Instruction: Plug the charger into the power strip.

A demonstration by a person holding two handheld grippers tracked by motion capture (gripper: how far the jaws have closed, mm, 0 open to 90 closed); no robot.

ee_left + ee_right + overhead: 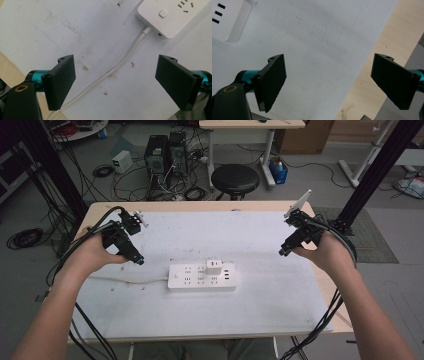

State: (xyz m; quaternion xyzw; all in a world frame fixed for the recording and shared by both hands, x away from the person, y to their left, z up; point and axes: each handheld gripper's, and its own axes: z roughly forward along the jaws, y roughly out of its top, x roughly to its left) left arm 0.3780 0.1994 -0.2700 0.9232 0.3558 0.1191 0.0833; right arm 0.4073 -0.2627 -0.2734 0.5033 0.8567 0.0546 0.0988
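The left tool (138,261) is held above the left part of the tabletop (260,315), jaws spread wide with nothing between them. In the left gripper view, the left tool (115,82) looks down on a white cable (120,65) that runs between its jaws across the white mat and enters the end of a white power strip (172,17) beside the strip's push button (163,13). The right tool (283,251) is held above the right part of the tabletop, jaws likewise spread wide and empty. In the right gripper view, the right tool (328,82) faces the mat edge and bare wood. The power strip (201,277) lies flat at the tabletop centre, between the two tools and apart from both. A white adapter (214,267) is plugged into its top face.
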